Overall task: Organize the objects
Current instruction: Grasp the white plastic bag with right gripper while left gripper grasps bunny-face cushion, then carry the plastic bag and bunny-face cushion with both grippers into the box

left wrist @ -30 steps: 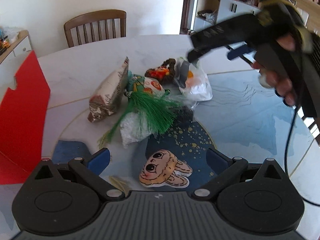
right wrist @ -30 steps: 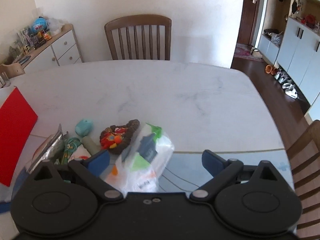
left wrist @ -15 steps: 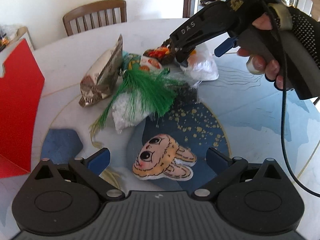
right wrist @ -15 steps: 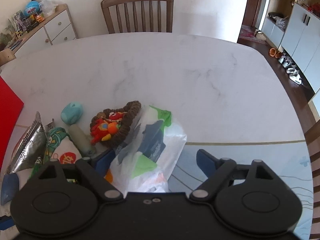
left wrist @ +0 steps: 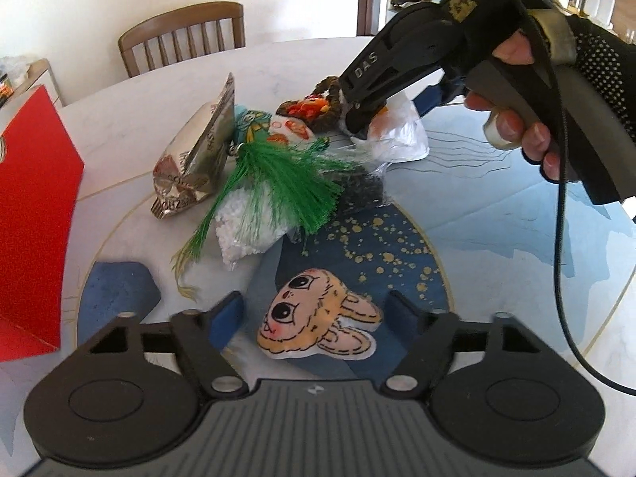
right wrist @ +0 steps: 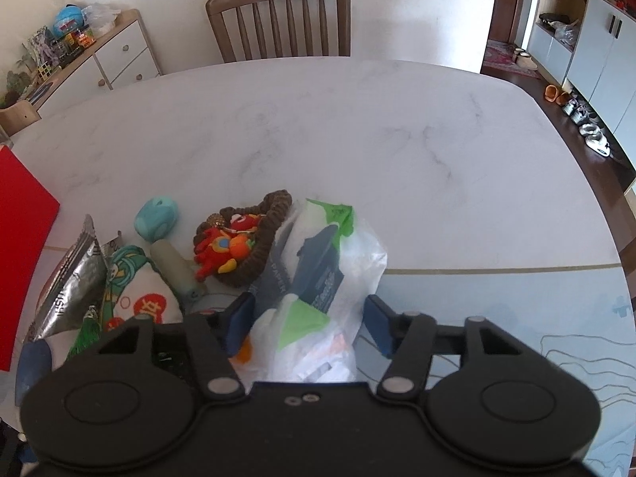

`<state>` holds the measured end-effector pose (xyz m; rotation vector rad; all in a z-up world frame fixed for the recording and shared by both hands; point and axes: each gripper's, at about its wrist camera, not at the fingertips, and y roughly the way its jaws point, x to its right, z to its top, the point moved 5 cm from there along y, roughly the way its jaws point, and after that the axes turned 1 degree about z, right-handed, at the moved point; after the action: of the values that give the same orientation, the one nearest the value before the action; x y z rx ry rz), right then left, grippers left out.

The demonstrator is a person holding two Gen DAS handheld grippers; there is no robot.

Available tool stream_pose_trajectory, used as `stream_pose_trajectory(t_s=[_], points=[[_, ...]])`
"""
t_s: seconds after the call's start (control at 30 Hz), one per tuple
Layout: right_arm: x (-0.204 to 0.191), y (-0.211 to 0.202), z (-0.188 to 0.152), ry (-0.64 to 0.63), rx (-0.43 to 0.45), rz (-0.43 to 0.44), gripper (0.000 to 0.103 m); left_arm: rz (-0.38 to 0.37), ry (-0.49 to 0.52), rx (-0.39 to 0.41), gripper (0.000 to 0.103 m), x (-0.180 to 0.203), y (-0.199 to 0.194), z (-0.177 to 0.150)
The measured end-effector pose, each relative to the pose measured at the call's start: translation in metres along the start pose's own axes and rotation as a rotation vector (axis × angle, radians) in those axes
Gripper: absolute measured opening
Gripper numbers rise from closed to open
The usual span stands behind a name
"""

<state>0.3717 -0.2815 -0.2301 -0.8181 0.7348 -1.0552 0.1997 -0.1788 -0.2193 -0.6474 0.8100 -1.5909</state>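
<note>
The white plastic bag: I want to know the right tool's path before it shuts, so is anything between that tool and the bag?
Nothing visible. The right tool is open, and the white plastic bag already lies between its fingers. The brown woven basket touches the bag's left side, beside the left finger.

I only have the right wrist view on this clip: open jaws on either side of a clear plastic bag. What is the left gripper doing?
Observer: The left gripper is open and holds nothing.
Operator: Is anything in front of it?
Observer: A flat rabbit-face plush lies on the table, in the gap between its jaws.
Operator: And the side of the pile facing it?
Observer: A green tassel drapes over a white bag of granules.
</note>
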Motion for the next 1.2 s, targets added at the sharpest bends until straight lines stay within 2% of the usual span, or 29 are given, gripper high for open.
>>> stream_pose_trajectory(t_s=[0.03,0.07,0.13,0.33,0.8,1.2], points=[[0.000,-0.001,0.000,-0.003,0.001,0.001,0.050,-0.003,0.006,0.000,0.059,0.001,-0.001,0.001],[-0.001,-0.002,0.000,-0.008,0.005,-0.002,0.048,-0.004,0.012,-0.002,0.056,0.002,-0.001,0.002],[-0.001,-0.004,0.000,-0.016,0.008,-0.005,0.041,0.006,0.022,-0.007,0.056,0.005,-0.002,0.002],[0.002,-0.013,-0.004,-0.005,0.016,-0.013,0.035,0.002,0.036,-0.006,0.054,0.007,-0.008,0.002],[-0.006,-0.086,-0.023,-0.028,0.084,0.015,0.035,-0.043,-0.029,0.075,0.054,-0.013,-0.055,0.016],[-0.053,-0.138,-0.030,-0.062,0.114,0.077,0.035,-0.044,-0.060,0.147,0.054,-0.053,-0.108,0.035]])
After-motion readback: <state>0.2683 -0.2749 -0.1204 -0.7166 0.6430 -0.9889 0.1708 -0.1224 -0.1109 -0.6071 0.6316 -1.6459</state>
